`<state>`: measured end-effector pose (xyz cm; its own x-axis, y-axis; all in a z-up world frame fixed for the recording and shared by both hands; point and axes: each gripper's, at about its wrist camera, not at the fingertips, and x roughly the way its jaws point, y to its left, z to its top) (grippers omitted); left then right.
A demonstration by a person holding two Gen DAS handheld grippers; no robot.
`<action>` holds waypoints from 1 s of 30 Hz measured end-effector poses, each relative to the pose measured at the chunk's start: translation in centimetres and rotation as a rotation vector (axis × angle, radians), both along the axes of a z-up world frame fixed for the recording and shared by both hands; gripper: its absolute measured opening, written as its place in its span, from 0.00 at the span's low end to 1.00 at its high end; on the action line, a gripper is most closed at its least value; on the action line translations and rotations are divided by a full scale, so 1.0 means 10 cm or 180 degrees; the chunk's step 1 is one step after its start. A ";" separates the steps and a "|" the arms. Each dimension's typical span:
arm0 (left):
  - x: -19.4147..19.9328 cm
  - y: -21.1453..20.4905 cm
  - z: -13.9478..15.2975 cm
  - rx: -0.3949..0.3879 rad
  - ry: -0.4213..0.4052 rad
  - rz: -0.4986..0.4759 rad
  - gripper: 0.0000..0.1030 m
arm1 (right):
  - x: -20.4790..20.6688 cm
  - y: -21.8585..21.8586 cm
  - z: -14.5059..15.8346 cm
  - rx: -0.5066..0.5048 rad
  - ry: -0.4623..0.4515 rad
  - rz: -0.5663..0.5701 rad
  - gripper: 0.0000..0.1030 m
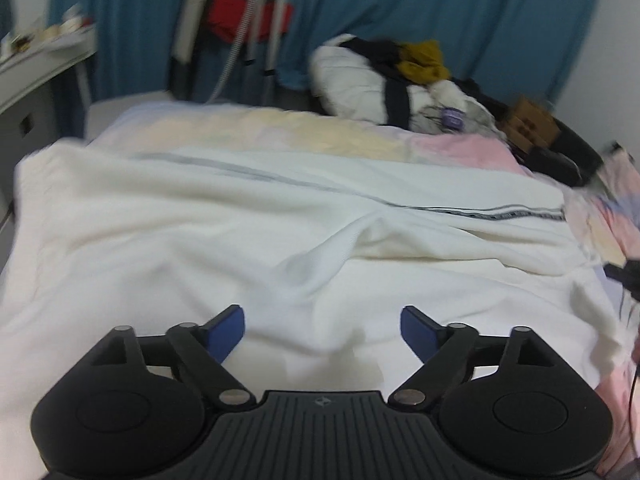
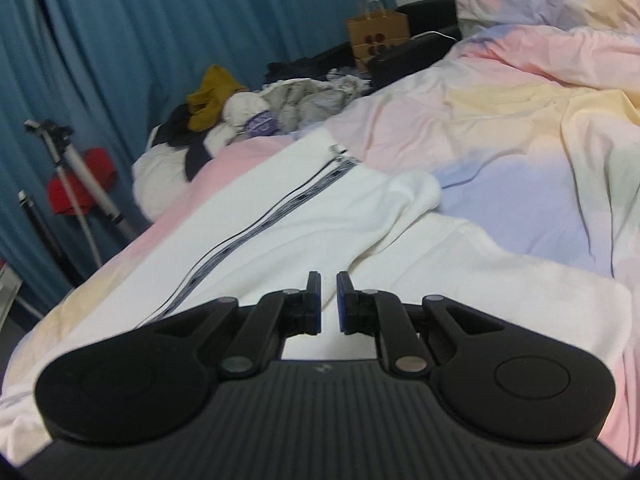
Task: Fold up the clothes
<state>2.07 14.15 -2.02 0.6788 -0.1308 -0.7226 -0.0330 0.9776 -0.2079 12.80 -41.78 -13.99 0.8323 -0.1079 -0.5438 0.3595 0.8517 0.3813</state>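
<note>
A white zip-up jacket [image 1: 240, 232] lies spread on the bed, its dark zipper line [image 1: 480, 212] running across it, with a raised fold in the middle. My left gripper [image 1: 322, 330] is open and empty, just above the near part of the jacket. In the right wrist view the same jacket [image 2: 280, 224] lies with a sleeve [image 2: 404, 200] folded over its body. My right gripper [image 2: 329, 300] has its pads close together with a narrow gap and holds nothing, just above the jacket's near edge.
The bed has a pastel pink, yellow and blue duvet [image 2: 520, 128]. A pile of clothes [image 1: 400, 80] lies at the far side, with a brown paper bag [image 2: 378, 36] and a dark box [image 2: 408, 60]. A tripod [image 2: 76, 184] stands before blue curtains [image 1: 460, 12]. A white desk [image 1: 36, 76] stands at left.
</note>
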 end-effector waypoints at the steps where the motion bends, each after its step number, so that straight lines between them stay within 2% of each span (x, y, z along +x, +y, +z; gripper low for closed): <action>1: -0.09 0.09 0.02 -0.0084 0.0054 0.0121 0.87 | -0.03 0.04 0.02 -0.0025 0.0014 0.0029 0.12; 3: -0.32 0.30 0.08 -0.0274 0.0125 0.0428 0.87 | -0.08 0.10 0.06 -0.0066 0.0036 0.0070 0.12; 7: -0.89 0.70 0.19 -0.0598 0.0052 0.0965 0.96 | -0.13 0.10 0.08 -0.0080 0.0060 0.0046 0.12; 12: -1.27 1.35 0.04 -0.1521 0.0479 0.1581 0.96 | -0.17 -0.08 0.01 0.0135 0.0118 -0.0196 0.12; 17: -1.29 1.68 -0.17 -0.1905 0.0812 0.1990 0.96 | -0.34 -0.27 0.01 0.0294 0.0013 -0.0603 0.12; 18: -1.26 1.70 -0.18 -0.1895 0.0818 0.2009 0.96 | -0.40 -0.32 0.02 0.0342 -0.0035 -0.0704 0.15; 20: -1.20 1.72 -0.20 -0.1847 0.0811 0.2031 0.95 | -0.53 -0.43 0.02 0.0441 -0.0127 -0.0933 0.26; 22: -1.12 1.72 -0.24 -0.1940 0.0813 0.2053 0.92 | -0.67 -0.53 0.00 0.0542 -0.0184 -0.1208 0.53; 24: -1.06 1.75 -0.28 -0.2036 0.0773 0.2068 0.88 | -0.81 -0.66 -0.03 0.0663 -0.0209 -0.1533 0.63; 27: -1.01 1.78 -0.35 -0.2126 0.0636 0.2039 0.86 | -1.02 -0.84 -0.14 0.0912 -0.0202 -0.2003 0.63; 30: -1.00 1.81 -0.42 -0.2237 0.0521 0.2064 0.86 | -1.16 -0.98 -0.32 0.1265 -0.0136 -0.2313 0.63</action>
